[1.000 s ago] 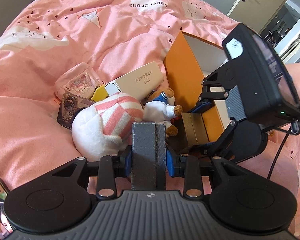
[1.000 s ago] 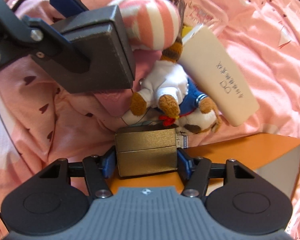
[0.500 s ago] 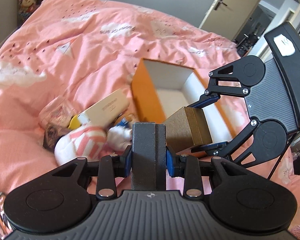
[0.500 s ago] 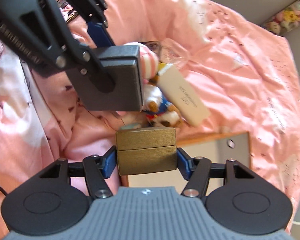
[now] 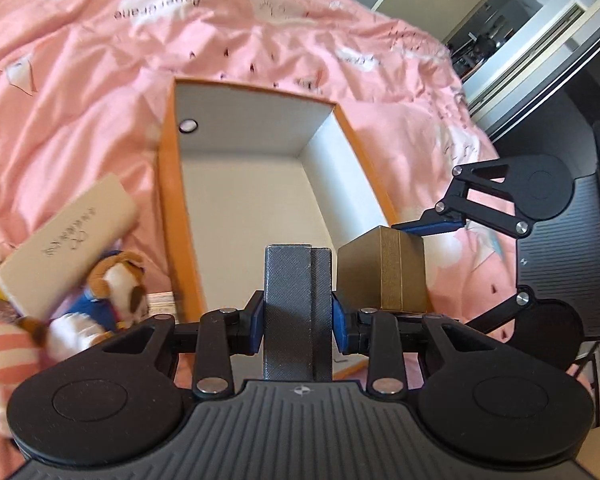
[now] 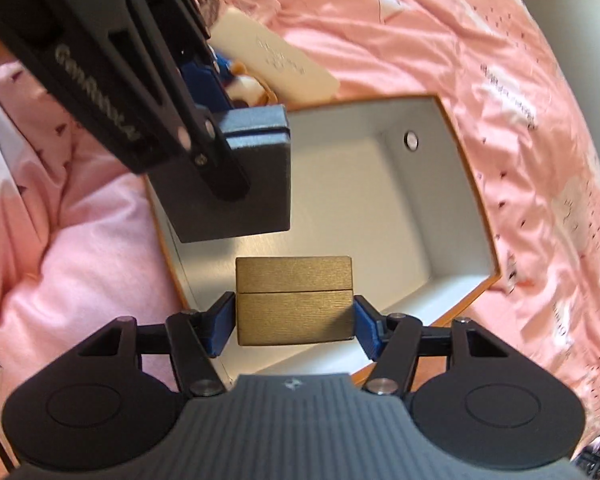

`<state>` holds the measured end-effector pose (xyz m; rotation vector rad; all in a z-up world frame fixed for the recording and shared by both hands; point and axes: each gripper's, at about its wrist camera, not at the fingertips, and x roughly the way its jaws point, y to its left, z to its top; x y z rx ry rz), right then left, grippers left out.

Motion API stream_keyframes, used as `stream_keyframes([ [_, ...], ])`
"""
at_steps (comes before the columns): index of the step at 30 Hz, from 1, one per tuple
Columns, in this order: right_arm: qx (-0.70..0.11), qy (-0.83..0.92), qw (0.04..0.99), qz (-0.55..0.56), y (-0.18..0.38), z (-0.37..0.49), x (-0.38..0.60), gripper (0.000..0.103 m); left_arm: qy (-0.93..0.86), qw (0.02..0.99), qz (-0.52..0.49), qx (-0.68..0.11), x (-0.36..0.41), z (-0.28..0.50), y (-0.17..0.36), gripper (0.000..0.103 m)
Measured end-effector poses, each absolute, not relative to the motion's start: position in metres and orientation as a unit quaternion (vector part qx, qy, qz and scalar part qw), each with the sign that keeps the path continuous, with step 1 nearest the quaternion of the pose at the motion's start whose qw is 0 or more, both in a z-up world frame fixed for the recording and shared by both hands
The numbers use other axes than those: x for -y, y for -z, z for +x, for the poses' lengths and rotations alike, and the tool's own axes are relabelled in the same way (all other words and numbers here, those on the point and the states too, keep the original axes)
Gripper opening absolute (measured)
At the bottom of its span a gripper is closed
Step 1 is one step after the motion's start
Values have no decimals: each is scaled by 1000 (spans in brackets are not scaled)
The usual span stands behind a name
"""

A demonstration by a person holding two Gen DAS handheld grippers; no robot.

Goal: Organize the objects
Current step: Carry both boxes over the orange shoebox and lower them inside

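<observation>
We saw a matt grey box (image 5: pixel 298 312) with a fine grain, a brushed gold box (image 6: pixel 295 300), an orange cardboard box (image 5: pixel 172 216) lined matt white, soft pink cotton bedding (image 5: pixel 100 60), and a plush dog (image 5: pixel 116 292).

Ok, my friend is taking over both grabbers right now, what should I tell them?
Left gripper: jaws shut on a dark grey box, held above the orange box.
Right gripper: jaws shut on a gold box, also over the orange box.
Orange box sits open on the pink blanket; nothing shows inside it.
Left to do: put both boxes in, then fetch the stuffed dog, cream box and striped plush toy lying beside it.
</observation>
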<state>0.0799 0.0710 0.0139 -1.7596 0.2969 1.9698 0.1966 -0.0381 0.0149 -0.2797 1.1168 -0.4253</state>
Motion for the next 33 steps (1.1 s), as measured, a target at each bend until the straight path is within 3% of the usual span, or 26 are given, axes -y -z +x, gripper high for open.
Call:
stream_keyframes([
  [18, -160, -746, 185, -619, 52, 108, -91, 63, 157, 747, -51, -644, 95, 224, 56, 38],
  [33, -169, -775, 198, -576, 45, 98, -84, 63, 182, 774, 18, -607, 72, 196, 22, 49],
])
